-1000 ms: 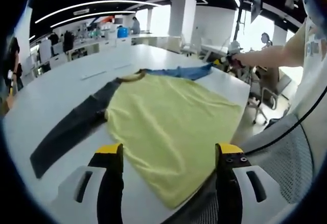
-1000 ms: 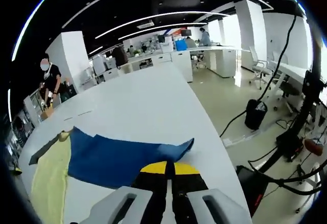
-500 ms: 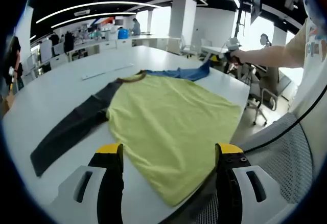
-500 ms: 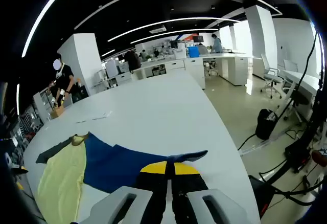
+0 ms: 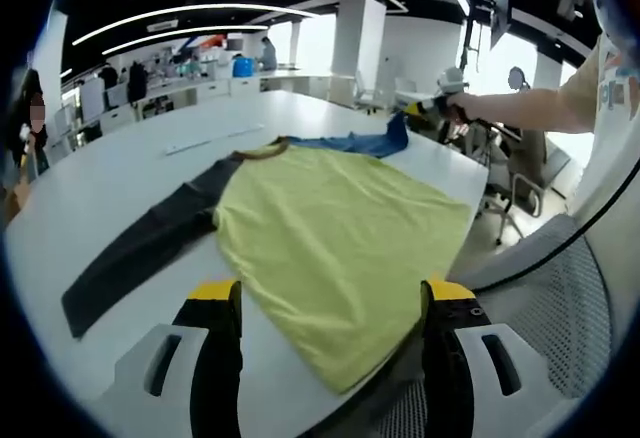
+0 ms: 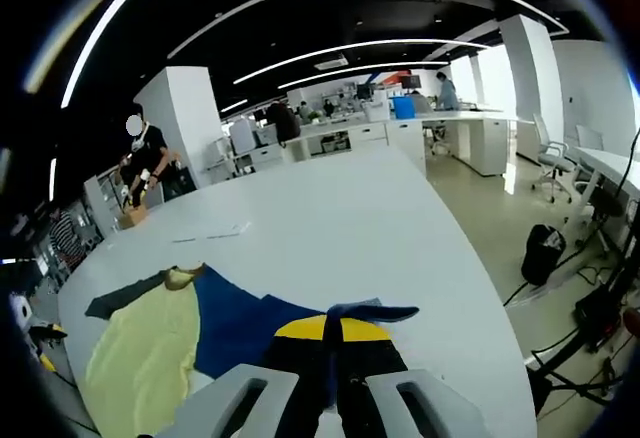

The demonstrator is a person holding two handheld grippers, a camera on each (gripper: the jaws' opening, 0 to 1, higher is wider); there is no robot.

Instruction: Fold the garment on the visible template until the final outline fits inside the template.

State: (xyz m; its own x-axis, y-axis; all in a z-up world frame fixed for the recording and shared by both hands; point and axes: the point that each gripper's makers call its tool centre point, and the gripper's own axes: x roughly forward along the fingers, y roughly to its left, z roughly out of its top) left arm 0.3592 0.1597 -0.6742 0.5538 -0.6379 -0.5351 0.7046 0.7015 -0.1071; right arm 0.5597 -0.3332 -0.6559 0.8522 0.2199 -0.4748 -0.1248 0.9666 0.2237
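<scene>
A shirt lies flat on the white table (image 5: 120, 188), with a yellow-green body (image 5: 330, 238), a dark grey sleeve (image 5: 140, 248) and a blue sleeve (image 5: 360, 143). My left gripper (image 5: 331, 296) hovers open over the shirt's near hem, nothing between its jaws. At the far right, a person's arm holds my right gripper (image 5: 428, 109), which lifts the blue sleeve's end off the table. In the right gripper view the right gripper (image 6: 331, 330) is shut on the blue sleeve (image 6: 245, 318), with the yellow body (image 6: 140, 358) and the dark sleeve (image 6: 118, 300) to the left.
A thin white strip (image 5: 205, 140) lies on the table beyond the shirt. A mesh chair (image 5: 560, 348) stands close at the table's near right edge. Cables and a dark bag (image 6: 545, 253) are on the floor past the table's side. People (image 6: 150, 163) stand by distant desks.
My right gripper has raised the blue sleeve's end and drawn it in toward the shirt body, so the sleeve looks shorter and bunched. The left gripper stays open in place.
</scene>
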